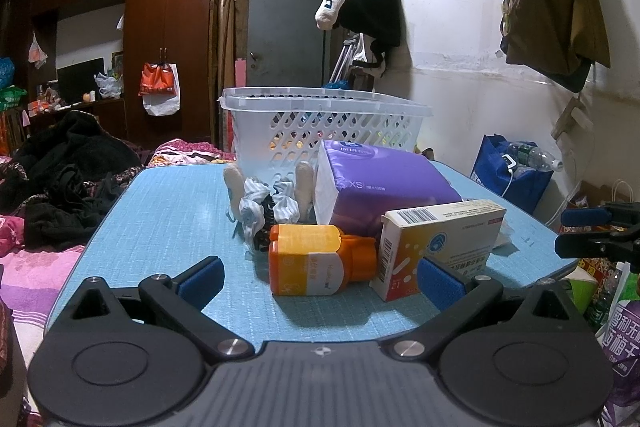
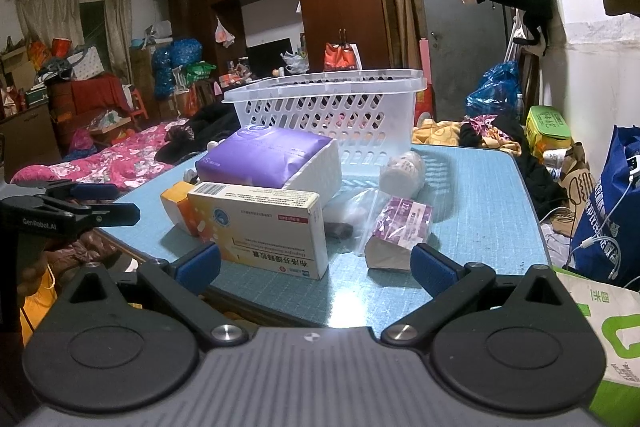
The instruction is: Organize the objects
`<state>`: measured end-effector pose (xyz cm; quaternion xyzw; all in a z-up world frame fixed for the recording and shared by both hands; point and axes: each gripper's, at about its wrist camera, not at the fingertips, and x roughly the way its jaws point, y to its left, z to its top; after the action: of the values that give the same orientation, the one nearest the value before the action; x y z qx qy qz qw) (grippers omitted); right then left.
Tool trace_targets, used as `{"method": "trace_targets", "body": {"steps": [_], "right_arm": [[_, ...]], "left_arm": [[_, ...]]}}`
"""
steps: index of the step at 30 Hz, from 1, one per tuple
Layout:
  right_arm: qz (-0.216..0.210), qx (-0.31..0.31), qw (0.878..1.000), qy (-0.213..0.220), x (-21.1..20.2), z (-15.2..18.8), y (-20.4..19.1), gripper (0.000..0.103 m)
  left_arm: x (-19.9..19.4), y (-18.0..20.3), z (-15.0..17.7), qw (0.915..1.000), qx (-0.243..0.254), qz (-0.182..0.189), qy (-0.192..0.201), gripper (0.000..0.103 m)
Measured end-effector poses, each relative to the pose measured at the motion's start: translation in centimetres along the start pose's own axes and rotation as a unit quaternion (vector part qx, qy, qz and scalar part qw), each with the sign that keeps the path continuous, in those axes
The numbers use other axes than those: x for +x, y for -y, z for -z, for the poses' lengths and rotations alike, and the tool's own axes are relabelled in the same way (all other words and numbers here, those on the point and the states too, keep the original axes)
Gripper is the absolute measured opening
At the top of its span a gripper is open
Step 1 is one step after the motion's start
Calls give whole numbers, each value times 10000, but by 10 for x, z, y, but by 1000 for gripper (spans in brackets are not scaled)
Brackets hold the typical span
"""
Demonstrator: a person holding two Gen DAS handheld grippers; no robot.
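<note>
Directly ahead of the spread, empty left gripper (image 1: 320, 277) lies the orange bottle (image 1: 320, 259) on its side; the medicine box (image 2: 260, 227) stands before the equally spread right gripper (image 2: 316, 265).

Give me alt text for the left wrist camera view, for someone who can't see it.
Open left tongs hover low over a blue table, facing an orange bottle lying on its side beside a medicine box. Behind them sit a purple tissue pack and a white basket.

My view: translucent white perforated plastic basket (image 1: 320, 123), glossy purple plastic-wrapped tissue pack (image 1: 380, 183), matt cardboard medicine box (image 2: 260, 227), textured blue tabletop (image 1: 168, 227).
</note>
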<state>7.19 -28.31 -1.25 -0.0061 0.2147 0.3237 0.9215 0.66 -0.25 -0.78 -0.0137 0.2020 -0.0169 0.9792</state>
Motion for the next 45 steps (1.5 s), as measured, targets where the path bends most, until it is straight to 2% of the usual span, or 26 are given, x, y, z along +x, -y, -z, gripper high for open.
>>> {"method": "trace_targets", "body": {"steps": [25, 28, 30, 32, 34, 38, 42, 43, 45], "right_arm": [[5, 8, 10000, -9, 0, -1, 1, 103], [13, 4, 9999, 105, -2, 0, 1, 103], [-31, -70, 9986, 532, -8, 3, 0, 103], [-182, -218, 9942, 1032, -15, 5, -1, 103], [-260, -491, 9886, 1403, -19, 9, -3, 103], [63, -654, 9876, 1426, -12, 10, -9, 103], [-146, -255, 9942, 1038, 0, 9, 0, 103], [-167, -166, 9946, 1008, 1, 10, 3, 103], [-215, -12, 9945, 1022, 5, 11, 7, 103]], "left_arm": [[0, 0, 0, 10000, -4, -8, 8, 103], [-7, 1, 0, 9994, -11, -55, 344, 103], [-15, 4, -1, 9961, 202, -174, 846, 103], [-19, 6, 0, 9893, 410, -425, 1333, 103], [-16, 8, 0, 9870, 556, -553, 1406, 103], [-9, 8, 3, 9916, 532, -239, 1157, 103], [-7, 14, 9, 9918, 577, 260, 1110, 103], [-6, 18, 10, 9915, 641, 270, 1104, 102], [0, 27, 14, 9909, 778, 278, 1060, 94]]}}
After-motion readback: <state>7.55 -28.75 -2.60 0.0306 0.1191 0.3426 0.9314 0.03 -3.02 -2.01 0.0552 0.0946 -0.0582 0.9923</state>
